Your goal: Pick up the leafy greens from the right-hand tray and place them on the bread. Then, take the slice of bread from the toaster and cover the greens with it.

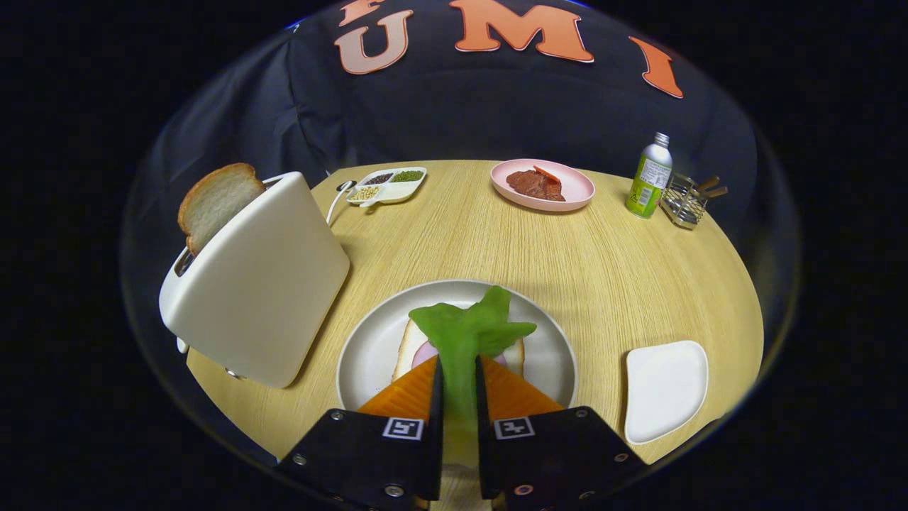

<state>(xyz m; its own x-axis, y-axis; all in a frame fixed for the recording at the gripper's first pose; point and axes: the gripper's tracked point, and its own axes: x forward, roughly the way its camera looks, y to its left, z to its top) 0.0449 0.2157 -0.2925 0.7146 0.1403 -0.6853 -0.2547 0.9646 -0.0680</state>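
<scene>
Green and limp, the leafy greens (464, 341) hang clamped between both fingers of the gripper (459, 372), whose jaws stand narrow on the stalk. The leaf spreads just ahead of the fingertips, over the bread (406, 348) lying on a round pale plate (365, 355) at the near middle of the wooden table (596, 270); whether leaf and bread touch cannot be told. A pink slice peeks out on the bread beneath the leaf. To the left stands a white toaster (262, 277) with a slice of bread (213, 202) upright in its slot. To the near right lies a white tray (665, 390). At the far side sit a divided dish (386, 186), a pink plate (578, 186) of meat, a bottle (649, 177) and a wire holder (684, 202).
</scene>
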